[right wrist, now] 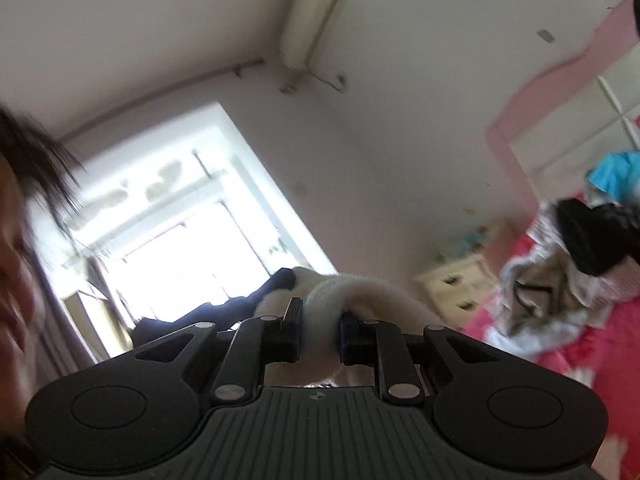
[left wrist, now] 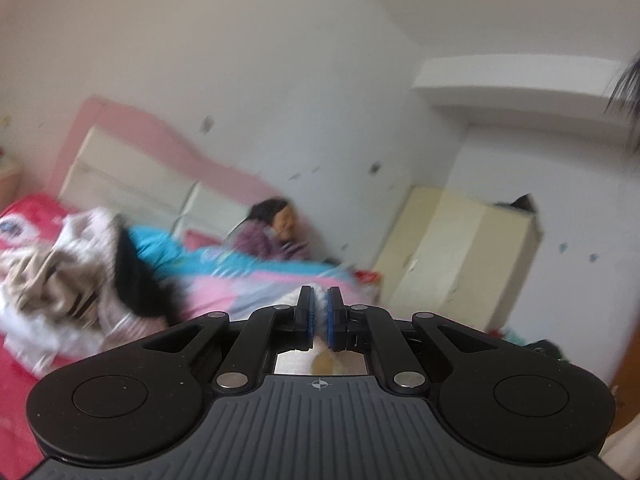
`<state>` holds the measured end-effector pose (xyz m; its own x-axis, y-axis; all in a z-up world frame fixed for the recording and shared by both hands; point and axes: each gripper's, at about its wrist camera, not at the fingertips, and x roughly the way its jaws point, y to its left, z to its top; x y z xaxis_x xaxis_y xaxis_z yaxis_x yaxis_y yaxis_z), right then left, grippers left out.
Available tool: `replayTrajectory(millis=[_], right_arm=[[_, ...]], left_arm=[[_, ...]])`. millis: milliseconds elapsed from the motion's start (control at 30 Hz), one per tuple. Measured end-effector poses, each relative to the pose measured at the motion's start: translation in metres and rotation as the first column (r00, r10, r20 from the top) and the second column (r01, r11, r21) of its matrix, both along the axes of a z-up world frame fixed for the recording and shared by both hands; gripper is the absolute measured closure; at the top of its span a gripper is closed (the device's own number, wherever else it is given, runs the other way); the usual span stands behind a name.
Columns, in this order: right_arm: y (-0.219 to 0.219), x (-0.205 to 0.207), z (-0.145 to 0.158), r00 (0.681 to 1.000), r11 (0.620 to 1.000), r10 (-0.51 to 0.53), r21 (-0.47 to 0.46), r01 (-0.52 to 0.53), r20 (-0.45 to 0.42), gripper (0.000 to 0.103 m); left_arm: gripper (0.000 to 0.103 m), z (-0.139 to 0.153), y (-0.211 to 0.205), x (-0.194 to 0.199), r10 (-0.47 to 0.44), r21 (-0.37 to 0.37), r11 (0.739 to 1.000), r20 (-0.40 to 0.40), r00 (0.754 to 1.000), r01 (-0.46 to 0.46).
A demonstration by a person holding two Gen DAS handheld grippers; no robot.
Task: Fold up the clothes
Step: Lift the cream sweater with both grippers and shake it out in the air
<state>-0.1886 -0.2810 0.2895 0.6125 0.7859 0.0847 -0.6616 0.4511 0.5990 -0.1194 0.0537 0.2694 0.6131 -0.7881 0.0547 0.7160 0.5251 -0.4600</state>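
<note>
My left gripper (left wrist: 319, 312) points level over the bed and is shut on a thin edge of a white fleecy garment (left wrist: 319, 298), which shows between the blue pads. My right gripper (right wrist: 320, 322) is also level and held high. It is shut on a thick rolled fold of the same kind of white fleece (right wrist: 332, 300), and a dark part (right wrist: 276, 284) trails off behind it towards the window. Most of the garment hangs below both grippers, out of sight. A pile of unfolded clothes (left wrist: 72, 280) (right wrist: 560, 280) lies on the red bed.
A second person (left wrist: 276, 228) sits on the bed against the wall, under a blue and pink quilt (left wrist: 240, 272). Beyond stand a cream cabinet (left wrist: 460, 256) and a pink headboard (left wrist: 160, 132). The holder's head (right wrist: 16, 240) is at the left, near a bright window (right wrist: 180, 232).
</note>
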Motion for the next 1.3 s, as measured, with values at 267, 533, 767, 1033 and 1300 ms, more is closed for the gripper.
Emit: replayTrajectory(millis=[267, 533, 767, 1033, 1300], right_arm=[[-0.034, 0.062, -0.056, 0.974, 0.996, -0.002, 0.085, 0.022, -0.226, 0.083], [-0.066, 0.156, -0.240, 0.703, 0.956, -0.295, -0.196, 0.220, -0.647, 0.081], [-0.086, 0.167, -0.272, 0.662, 0.928, -0.369, -0.228, 0.294, -0.652, 0.068], [-0.097, 0.154, -0.251, 0.756, 0.904, -0.427, -0.239, 0.354, -0.496, 0.044], [-0.094, 0.169, -0.247, 0.707, 0.846, -0.530, -0.345, 0.406, -0.468, 0.041]], left_arm=[[0.098, 0.004, -0.030, 0.031, -0.036, -0.001, 0.999, -0.036, 0.999, 0.036], [0.066, -0.149, -0.048, 0.108, 0.202, 0.297, 0.948, -0.292, 0.935, -0.112], [0.055, -0.239, -0.042, 0.148, 0.281, 0.489, 0.869, -0.370, 0.886, -0.071], [0.045, -0.276, -0.061, 0.178, 0.199, 0.616, 0.787, -0.308, 0.930, 0.036], [0.045, -0.294, -0.082, 0.191, 0.159, 0.670, 0.740, -0.263, 0.952, 0.061]])
